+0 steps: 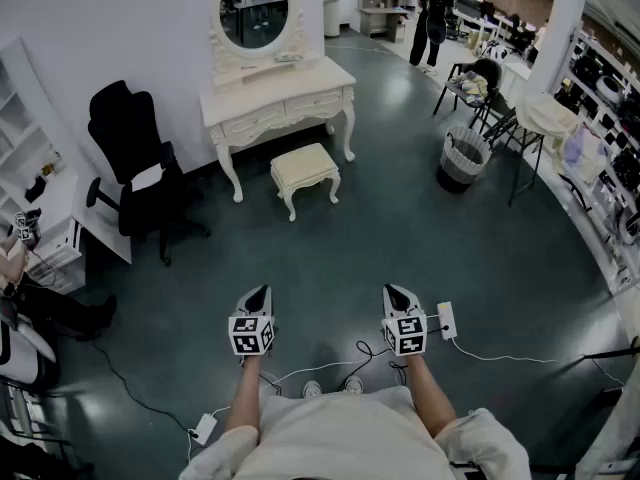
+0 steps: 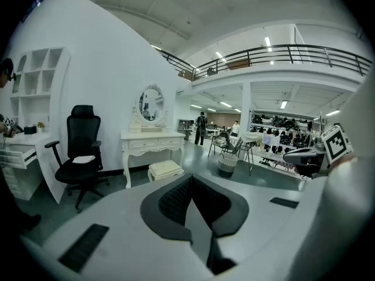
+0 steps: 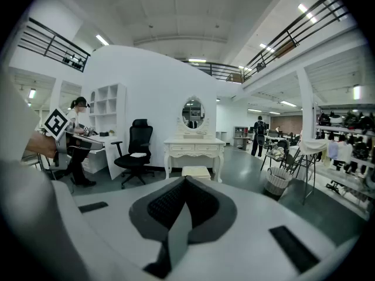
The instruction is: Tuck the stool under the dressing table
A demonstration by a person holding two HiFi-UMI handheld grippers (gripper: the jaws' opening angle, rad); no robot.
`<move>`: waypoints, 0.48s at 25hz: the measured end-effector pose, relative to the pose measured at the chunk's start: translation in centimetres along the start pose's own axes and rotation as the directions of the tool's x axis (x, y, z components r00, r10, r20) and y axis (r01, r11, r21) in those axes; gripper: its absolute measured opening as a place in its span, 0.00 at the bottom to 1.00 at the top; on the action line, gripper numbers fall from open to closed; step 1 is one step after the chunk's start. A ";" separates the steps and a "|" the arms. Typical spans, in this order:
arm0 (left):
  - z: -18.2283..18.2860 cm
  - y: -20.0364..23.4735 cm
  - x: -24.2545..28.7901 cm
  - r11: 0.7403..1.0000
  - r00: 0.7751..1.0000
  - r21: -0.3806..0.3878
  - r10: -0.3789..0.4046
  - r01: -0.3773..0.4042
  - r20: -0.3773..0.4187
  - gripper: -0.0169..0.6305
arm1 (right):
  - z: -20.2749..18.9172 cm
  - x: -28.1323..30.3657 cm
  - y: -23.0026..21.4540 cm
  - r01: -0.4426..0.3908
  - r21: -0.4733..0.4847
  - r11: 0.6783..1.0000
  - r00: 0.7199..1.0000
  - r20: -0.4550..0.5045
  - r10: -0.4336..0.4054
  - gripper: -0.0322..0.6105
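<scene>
As things stand: the task looks unstarted; nothing has been moved or touched.
Stool: the stool (image 1: 305,168) sits on the floor just in front of the dressing table (image 1: 280,93), out in the open and not under it.
Dressing table: against the white wall, with the space between its legs facing the stool and looking free.
Left gripper: the left gripper (image 1: 262,291) has its jaws pressed together on nothing, well apart from the stool.
Right gripper: the right gripper (image 1: 392,290) is likewise closed and empty, held alongside the left and aimed toward the stool.
Left to do: cross the floor, reach the stool, and push it in between the legs.
Nearby: a black office chair (image 1: 135,148) stands left of the dressing table, apparently clear of the path.
</scene>
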State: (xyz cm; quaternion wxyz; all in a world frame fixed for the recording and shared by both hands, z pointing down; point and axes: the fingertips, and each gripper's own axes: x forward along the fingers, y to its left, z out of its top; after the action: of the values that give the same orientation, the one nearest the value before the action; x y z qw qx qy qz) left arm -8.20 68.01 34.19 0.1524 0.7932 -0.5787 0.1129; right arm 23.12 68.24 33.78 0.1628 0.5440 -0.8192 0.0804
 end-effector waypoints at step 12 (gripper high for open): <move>-1.0 -1.1 -0.5 1.000 1.000 -0.006 -0.017 0.016 -0.018 0.05 | -0.6 -1.0 -0.2 0.004 0.000 1.000 1.000 -0.005 -0.004 0.05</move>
State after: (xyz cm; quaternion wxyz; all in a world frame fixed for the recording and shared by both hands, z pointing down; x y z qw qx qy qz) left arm -7.29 69.15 34.77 0.1608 0.7964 -0.5711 0.1172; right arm 23.80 69.16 34.03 0.1651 0.5455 -0.8177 0.0814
